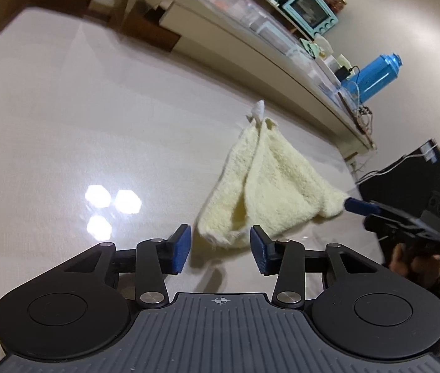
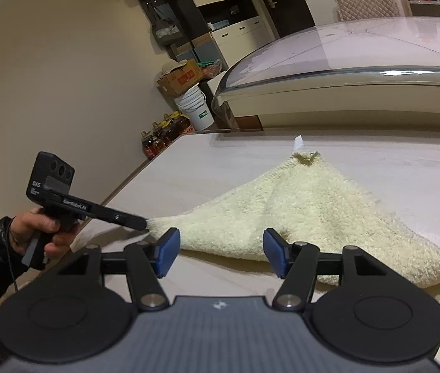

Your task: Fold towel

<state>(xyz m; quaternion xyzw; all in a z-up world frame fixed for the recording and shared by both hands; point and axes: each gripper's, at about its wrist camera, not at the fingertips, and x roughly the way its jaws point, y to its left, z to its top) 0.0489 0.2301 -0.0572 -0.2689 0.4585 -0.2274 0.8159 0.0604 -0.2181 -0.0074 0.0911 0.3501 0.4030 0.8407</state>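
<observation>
A pale yellow towel lies bunched in a rough triangle on the light table, with a white tag at its far tip. My left gripper is open, its blue pads either side of the towel's near corner. In the left wrist view my right gripper touches the towel's right corner. In the right wrist view the towel lies just beyond my open right gripper. There my left gripper touches the towel's left corner.
A long counter stands behind the table with a teal oven and a blue flask. The right wrist view shows a curved glass-topped counter, a white bucket, bottles on the floor and the table's left edge.
</observation>
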